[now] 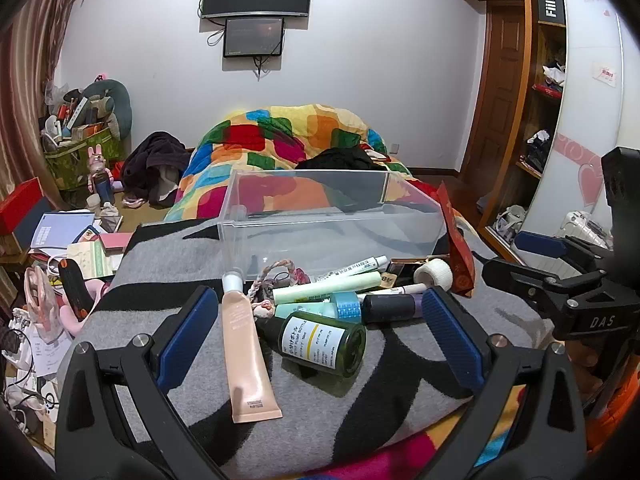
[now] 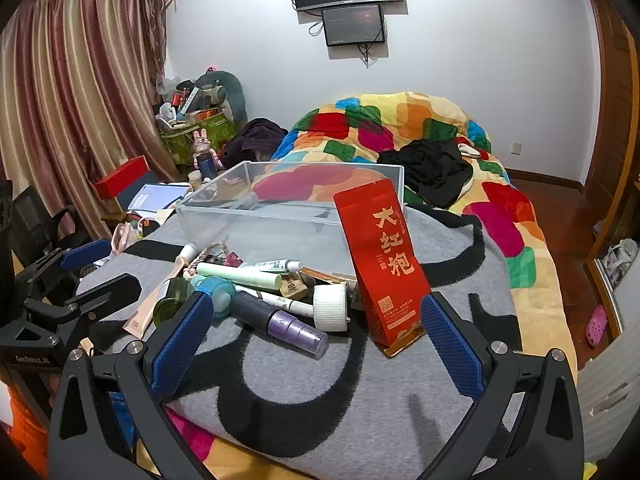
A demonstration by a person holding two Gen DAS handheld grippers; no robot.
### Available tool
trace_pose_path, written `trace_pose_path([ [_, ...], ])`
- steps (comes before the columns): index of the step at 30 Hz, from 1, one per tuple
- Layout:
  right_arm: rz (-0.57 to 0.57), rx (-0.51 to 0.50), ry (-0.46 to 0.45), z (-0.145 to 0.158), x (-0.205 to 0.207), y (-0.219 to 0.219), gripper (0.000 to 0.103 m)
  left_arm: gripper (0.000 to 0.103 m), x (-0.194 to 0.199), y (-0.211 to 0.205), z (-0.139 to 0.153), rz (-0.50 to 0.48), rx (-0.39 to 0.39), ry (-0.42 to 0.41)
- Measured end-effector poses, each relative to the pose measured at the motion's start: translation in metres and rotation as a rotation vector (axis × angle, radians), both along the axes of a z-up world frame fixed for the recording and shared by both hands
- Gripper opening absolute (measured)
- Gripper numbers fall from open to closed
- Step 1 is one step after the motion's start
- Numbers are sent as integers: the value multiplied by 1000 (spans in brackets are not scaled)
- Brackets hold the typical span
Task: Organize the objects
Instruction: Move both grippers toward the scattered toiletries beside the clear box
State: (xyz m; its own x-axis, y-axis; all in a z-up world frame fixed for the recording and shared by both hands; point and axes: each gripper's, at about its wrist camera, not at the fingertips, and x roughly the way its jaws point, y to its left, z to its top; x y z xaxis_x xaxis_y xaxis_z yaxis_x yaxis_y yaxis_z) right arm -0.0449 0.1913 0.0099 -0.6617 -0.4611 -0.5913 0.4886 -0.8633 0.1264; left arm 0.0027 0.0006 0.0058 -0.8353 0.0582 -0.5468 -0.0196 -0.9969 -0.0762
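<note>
A: We hold the left gripper (image 1: 320, 332) with its jaws spread wide, nothing between the blue pads pressing on anything. Below it lie a peach tube (image 1: 245, 352) and a green bottle (image 1: 324, 342) on its side, both on the grey and black blanket (image 1: 168, 264).

B: And our right gripper (image 2: 316, 344) stands just as wide, holding nothing. Between its fingers we see a purple and black bottle (image 2: 280, 322) lying flat, and a red packet (image 2: 384, 260) standing upright near the right finger.

A: Where is the rest of the pile?

B: Just behind: a pale green tube (image 2: 240, 274), a white roll (image 2: 331, 306), a teal bottle (image 2: 220, 294), a thin white tube (image 2: 276, 266) and a braided cord (image 2: 208, 254), all touching or overlapping.

A: Behind the pile we see a clear plastic box (image 1: 320, 208) on the same blanket, open at the top. The red packet leans at its right corner.

B: Beyond it lies a bright patchwork quilt (image 2: 400, 120) with black clothes (image 2: 436, 168) on top.
</note>
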Motion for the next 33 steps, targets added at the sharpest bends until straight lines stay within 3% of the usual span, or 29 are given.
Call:
trace_pose_path([
  [33,31,-3,-30,-2,-11,-1,103,103,-3,-3,2,-26,32,-13],
])
